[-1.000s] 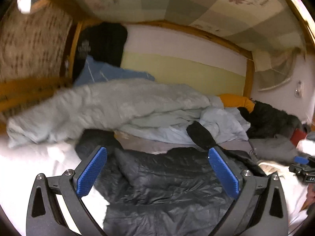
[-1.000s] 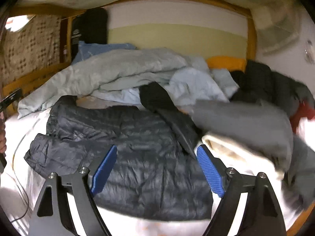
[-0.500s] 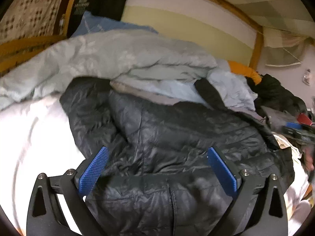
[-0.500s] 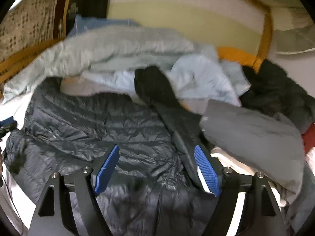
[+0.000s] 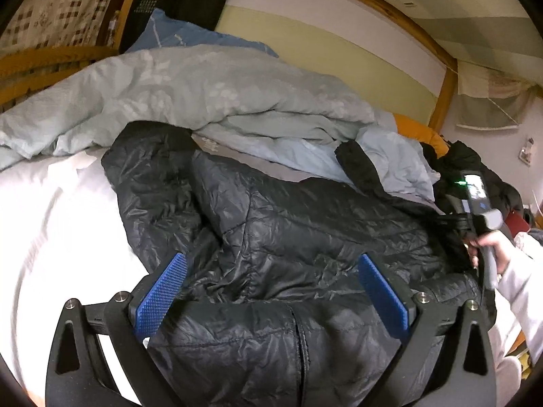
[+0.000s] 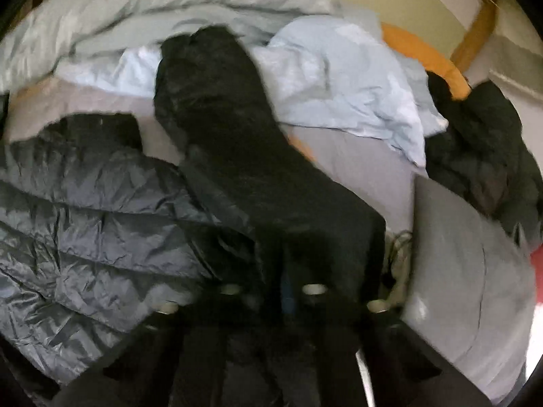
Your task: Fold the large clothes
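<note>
A white sheet covers the bed's left side, and the dark quilted jacket lies spread across its middle below a pale blue duvet. The left gripper hovers over the jacket's hem, jaws wide, holding nothing. At the jacket's right edge the right gripper has its jaws closed on the sleeve.

Left gripper: black frame, blue ribbed pads, silver screws. White sleeve.

Wood bed frame w/ cream wall
</note>
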Available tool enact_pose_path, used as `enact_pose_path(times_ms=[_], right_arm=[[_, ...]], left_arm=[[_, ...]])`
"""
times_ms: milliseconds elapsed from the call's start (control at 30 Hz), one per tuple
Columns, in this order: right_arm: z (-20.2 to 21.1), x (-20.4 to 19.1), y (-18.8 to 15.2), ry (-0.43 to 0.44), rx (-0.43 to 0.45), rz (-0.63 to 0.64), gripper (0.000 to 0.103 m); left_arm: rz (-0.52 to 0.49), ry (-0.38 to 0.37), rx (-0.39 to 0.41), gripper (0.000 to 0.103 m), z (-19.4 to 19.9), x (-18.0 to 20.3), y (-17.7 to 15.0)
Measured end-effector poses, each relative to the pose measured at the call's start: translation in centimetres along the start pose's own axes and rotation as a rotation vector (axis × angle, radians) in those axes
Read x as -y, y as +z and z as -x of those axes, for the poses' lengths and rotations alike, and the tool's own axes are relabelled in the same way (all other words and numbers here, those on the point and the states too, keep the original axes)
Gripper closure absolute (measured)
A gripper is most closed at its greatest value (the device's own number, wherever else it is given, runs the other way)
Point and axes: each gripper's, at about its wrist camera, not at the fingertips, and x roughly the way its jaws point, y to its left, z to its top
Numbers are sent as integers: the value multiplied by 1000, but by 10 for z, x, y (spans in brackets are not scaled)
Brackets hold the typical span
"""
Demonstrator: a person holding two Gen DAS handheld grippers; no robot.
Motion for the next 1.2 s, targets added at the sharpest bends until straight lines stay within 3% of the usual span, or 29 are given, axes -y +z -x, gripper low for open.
enact_pose_path(times_ms=[67, 133, 200, 333, 400, 500, 567, 600, 667, 733, 767, 833, 1033, 1200], right_arm=[[28, 13, -12, 28, 103, -42, 98], [57, 10, -27, 23, 190, 18, 99], [84, 4, -46, 16, 222, 108, 99], [128, 19, -88, 106, 220, 44, 99], [134, 27, -111, 83, 193, 32, 99], [132, 37, -137, -28, 161, 18, 98], [127, 40, -153, -66, 131, 34, 94], [127, 39, -158, -59, 121, 51, 87], [134, 33, -163, -46, 124, 78, 64], [152, 21, -163, -8, 168, 86, 14], [166, 11, -160, 4, 217, 72, 10], [180, -5, -149, 10, 265, 70, 9], [188, -77, -95, 157, 304, 132, 9], [145, -128, -36, 259, 178, 102, 9]], left_arm=[[16, -18, -7, 3, -1, -1, 1], [31, -40, -13, 3, 0, -4, 0], [43, -48, -5, 3, 4, -4, 0], [1, -4, 47, 3, 15, 4, 1], [5, 10, 64, 3, 19, 9, 3], [18, -47, 81, 3, 29, 13, 6], [-3, -40, 91, 3, 33, 16, 6], [-13, -24, 98, 3, 35, 16, 5], [-21, 20, 102, 3, 36, 14, 5], [-37, 86, 127, 2, 39, 13, 5], [-43, 112, 137, 2, 40, 12, 5], [-38, 155, 147, 2, 41, 7, 7], [21, 195, 125, 2, 34, -22, 9], [69, 241, 73, 1, 13, -53, 23]])
